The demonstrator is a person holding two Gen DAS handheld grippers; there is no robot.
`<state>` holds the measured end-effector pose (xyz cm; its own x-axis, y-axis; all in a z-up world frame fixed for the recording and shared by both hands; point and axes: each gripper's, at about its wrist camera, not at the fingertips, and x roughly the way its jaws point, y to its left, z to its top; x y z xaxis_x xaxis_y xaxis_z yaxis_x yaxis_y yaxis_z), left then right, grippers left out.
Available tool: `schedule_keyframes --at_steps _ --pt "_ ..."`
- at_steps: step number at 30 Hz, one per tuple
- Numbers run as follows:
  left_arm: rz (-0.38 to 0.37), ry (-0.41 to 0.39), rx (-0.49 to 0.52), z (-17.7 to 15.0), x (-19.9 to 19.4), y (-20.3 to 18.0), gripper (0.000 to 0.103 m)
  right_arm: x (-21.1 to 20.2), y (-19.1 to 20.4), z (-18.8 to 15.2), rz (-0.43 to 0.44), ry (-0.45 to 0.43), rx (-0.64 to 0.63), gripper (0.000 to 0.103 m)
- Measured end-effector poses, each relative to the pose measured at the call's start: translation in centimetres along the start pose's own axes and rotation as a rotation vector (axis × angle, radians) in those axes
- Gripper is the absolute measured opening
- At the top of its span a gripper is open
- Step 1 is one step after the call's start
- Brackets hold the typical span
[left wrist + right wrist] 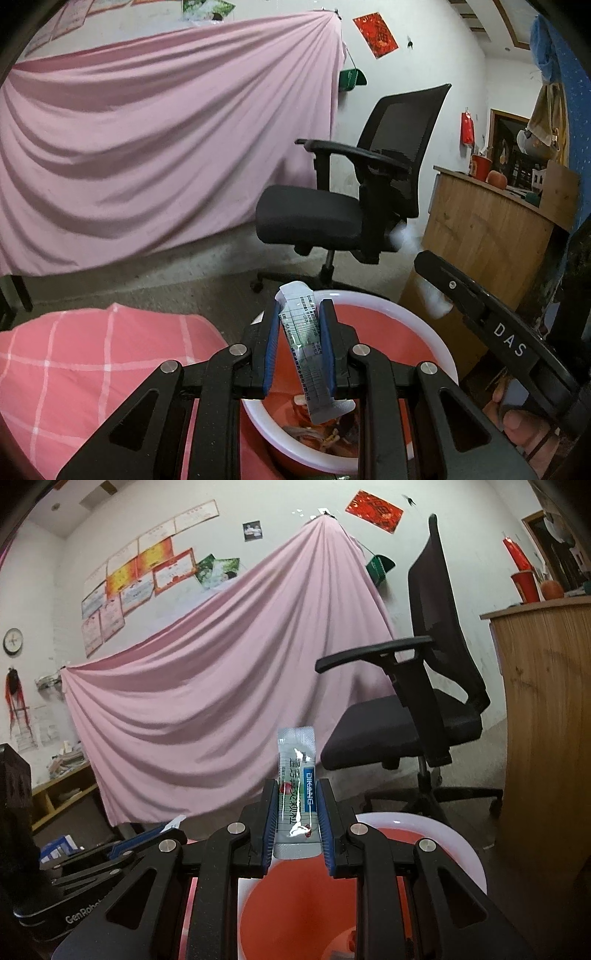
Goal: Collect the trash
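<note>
Left wrist view: the left gripper (298, 345) has its fingers (270, 347) drawn in narrow on a sachet (304, 339), a printed strip pack with a grid of small text. The blue pads press its two long edges. Its long axis runs roughly along the fingers, tilted slightly: top end past the fingertips, bottom end hanging toward the camera. Landmark: the basin (417, 317), red inside with a white rim. The sachet's lower end hangs directly above the basin's interior, where some scraps already lie at the bottom. The fingertips sit over the basin's near-left rim. The right gripper (509, 339) enters from the right of the basin, above its right rim; its finger state is not readable here.

Right wrist view: the right gripper (295, 814) has its fingers (325, 818) narrowly closed on a second sachet (297, 794), clear-fronted with blue lettering. Long axis upright, parallel to the fingers, upper half standing free above the tips. The basin (436, 821) lies below and just beyond the fingers; the sachet's bottom edge is above its near inner wall. The left gripper (147, 840) lies left of the basin.

Judgement: both packs are already over the basin, the left one more centrally. The drop needs only opening; the right might first go slightly forward.
</note>
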<state>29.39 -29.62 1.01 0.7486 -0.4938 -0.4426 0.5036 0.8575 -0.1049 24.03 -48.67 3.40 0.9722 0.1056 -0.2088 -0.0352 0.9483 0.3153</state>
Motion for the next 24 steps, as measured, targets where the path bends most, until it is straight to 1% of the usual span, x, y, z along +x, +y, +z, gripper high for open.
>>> schedule_keyframes --at_steps 3,4,5,12,24 --pt "-0.005 0.018 0.000 0.0 0.3 0.0 0.020 0.2 -0.3 -0.1 -0.008 0.013 0.007 0.023" --pt "-0.006 0.023 0.001 -0.1 0.4 0.0 0.021 0.2 -0.4 -0.1 -0.009 0.014 0.010 0.027" --pt "-0.007 0.028 0.000 -0.1 0.5 0.0 0.021 0.1 -0.5 -0.1 -0.010 0.015 0.014 0.029" --pt "-0.002 0.044 -0.018 -0.2 0.7 0.6 0.022 0.1 -0.7 -0.1 -0.020 0.019 0.021 0.029" --pt "0.030 0.023 -0.053 -0.1 -0.8 2.5 0.022 0.2 -0.5 0.0 -0.020 0.023 0.016 0.029"
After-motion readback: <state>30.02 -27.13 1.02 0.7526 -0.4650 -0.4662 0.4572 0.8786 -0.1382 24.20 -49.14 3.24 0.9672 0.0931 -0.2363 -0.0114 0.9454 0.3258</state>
